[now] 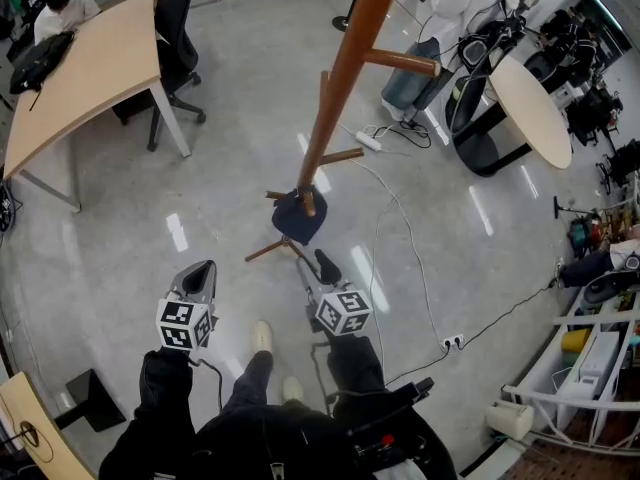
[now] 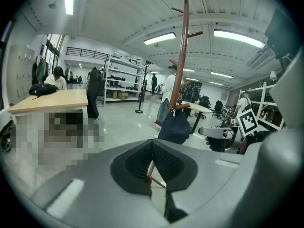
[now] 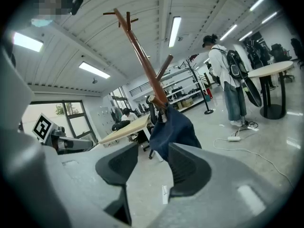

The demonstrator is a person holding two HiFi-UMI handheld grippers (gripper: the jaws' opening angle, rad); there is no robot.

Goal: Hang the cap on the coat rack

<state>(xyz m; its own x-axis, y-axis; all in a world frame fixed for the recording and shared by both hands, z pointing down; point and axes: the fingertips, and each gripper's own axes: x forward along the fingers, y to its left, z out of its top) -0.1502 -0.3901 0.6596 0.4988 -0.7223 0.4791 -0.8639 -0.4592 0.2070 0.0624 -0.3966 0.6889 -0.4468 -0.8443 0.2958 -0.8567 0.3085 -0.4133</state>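
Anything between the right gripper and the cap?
Nothing visible. The cap hangs on a low peg of the coat rack, straight beyond the open right gripper, with only open air between them.

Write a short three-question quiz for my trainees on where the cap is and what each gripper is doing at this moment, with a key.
1. True or false: the right gripper has its jaws apart, with nothing pressed between them.
2. Where is the dark blue cap?
A. hung on a low peg of the coat rack
B. on the wooden table
C. on the floor
3. Fill in the missing word: the jaws of the left gripper stand ____ and hold nothing.

Key: 1 true; 2 A; 3 together.
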